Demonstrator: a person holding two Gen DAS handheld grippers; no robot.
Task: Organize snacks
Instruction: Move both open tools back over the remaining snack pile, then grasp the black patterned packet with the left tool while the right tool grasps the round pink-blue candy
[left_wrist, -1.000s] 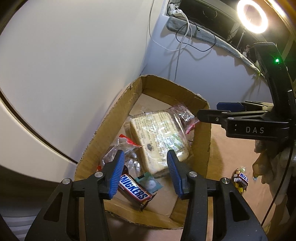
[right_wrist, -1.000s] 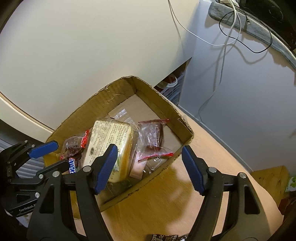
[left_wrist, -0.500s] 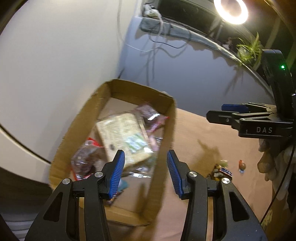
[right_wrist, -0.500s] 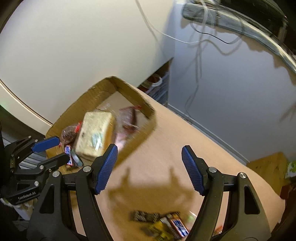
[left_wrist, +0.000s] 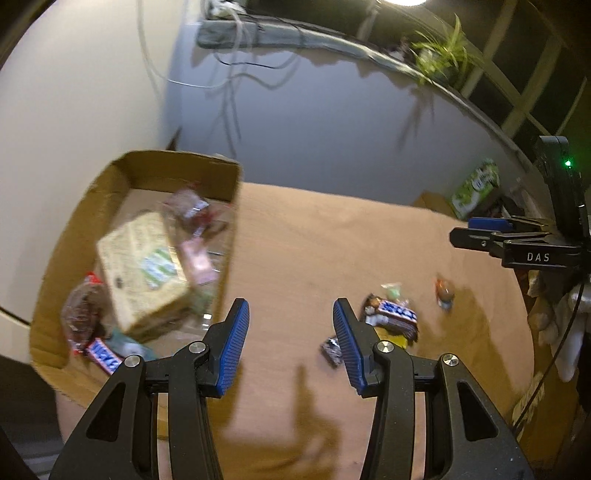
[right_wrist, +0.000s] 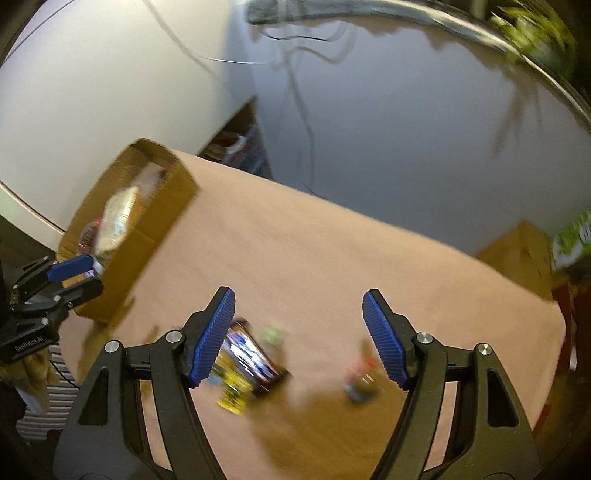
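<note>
A cardboard box (left_wrist: 236, 177) on the left of the tan table holds a large pale cracker pack (left_wrist: 144, 266), clear snack bags and a Snickers bar (left_wrist: 103, 360); it also shows in the right wrist view (right_wrist: 162, 206). Loose snacks lie on the table: a Snickers bar (left_wrist: 397, 315) over a yellow packet, a small dark candy (left_wrist: 331, 350) and a small orange candy (left_wrist: 444, 291). My left gripper (left_wrist: 291, 345) is open and empty, over the table between box and loose snacks. My right gripper (right_wrist: 299, 338) is open and empty above the Snickers bar (right_wrist: 253, 356) and orange candy (right_wrist: 360, 380).
A grey wall with hanging cables (left_wrist: 229, 74) stands behind the table. A green carton (left_wrist: 476, 186) on a brown box sits at the back right. A plant (left_wrist: 439, 55) is on the ledge above. The tan table surface (right_wrist: 332, 251) stretches between the box and the snacks.
Both grippers swung right, away from the box and toward the loose snacks on the table. The box has shifted to the left of both views. Both jaws stayed open.
</note>
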